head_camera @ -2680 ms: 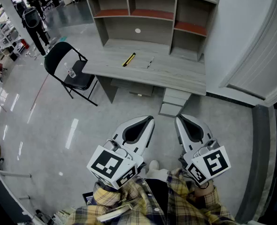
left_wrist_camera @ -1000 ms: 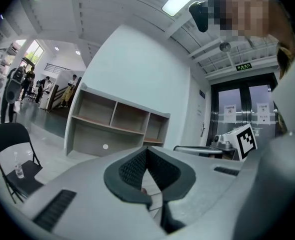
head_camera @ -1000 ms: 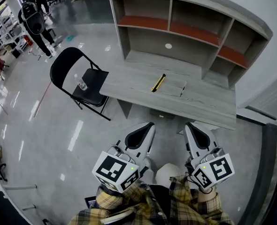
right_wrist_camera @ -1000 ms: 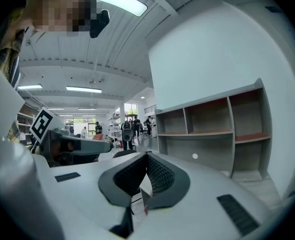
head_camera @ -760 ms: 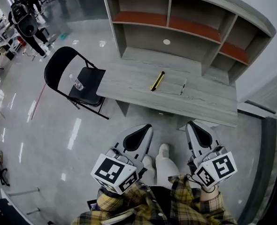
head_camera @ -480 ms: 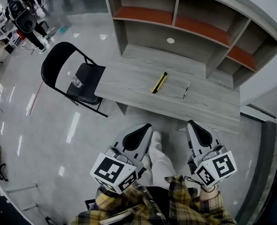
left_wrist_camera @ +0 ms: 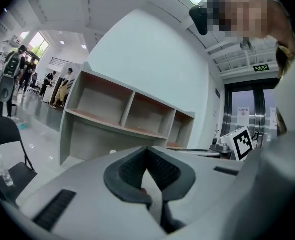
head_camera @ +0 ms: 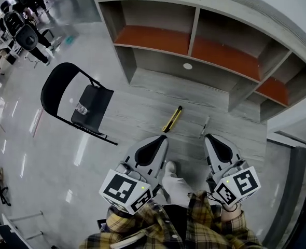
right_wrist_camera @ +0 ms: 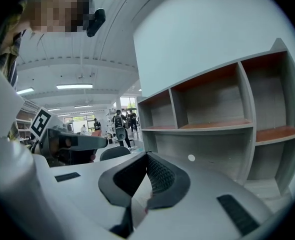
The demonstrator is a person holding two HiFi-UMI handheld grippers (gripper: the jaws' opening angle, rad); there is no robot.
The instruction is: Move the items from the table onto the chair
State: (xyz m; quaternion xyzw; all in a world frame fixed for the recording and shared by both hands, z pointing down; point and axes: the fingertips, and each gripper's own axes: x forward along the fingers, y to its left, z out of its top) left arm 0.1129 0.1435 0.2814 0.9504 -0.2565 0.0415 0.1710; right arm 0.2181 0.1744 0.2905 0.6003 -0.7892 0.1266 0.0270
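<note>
A yellow and black flat tool (head_camera: pixel 172 119) and a slim pen (head_camera: pixel 204 127) lie on the grey desk (head_camera: pixel 137 105). Left of the desk stands a black folding chair (head_camera: pixel 93 95), and a clear bottle (head_camera: pixel 81 108) lies on its seat. My left gripper (head_camera: pixel 162 138) is shut and empty, its tip just short of the yellow tool. Shut and empty too, my right gripper (head_camera: pixel 210 138) hovers near the pen's near end. In the left gripper view the shut gripper (left_wrist_camera: pixel 148 151) hides the desk top, with the chair (left_wrist_camera: pixel 2 134) and bottle (left_wrist_camera: pixel 6 177) at far left. The right gripper view shows its shut gripper (right_wrist_camera: pixel 147 157).
A hutch with open orange-floored shelves (head_camera: pixel 194 45) rises at the desk's back. Several people (head_camera: pixel 26 35) stand far off at upper left on the glossy floor. A door frame (head_camera: pixel 298 139) borders the right. The person's plaid sleeves (head_camera: pixel 168 227) fill the bottom.
The desk has come much closer in the head view. Both grippers, still shut, now reach over its near edge towards the yellow tool and the pen.
</note>
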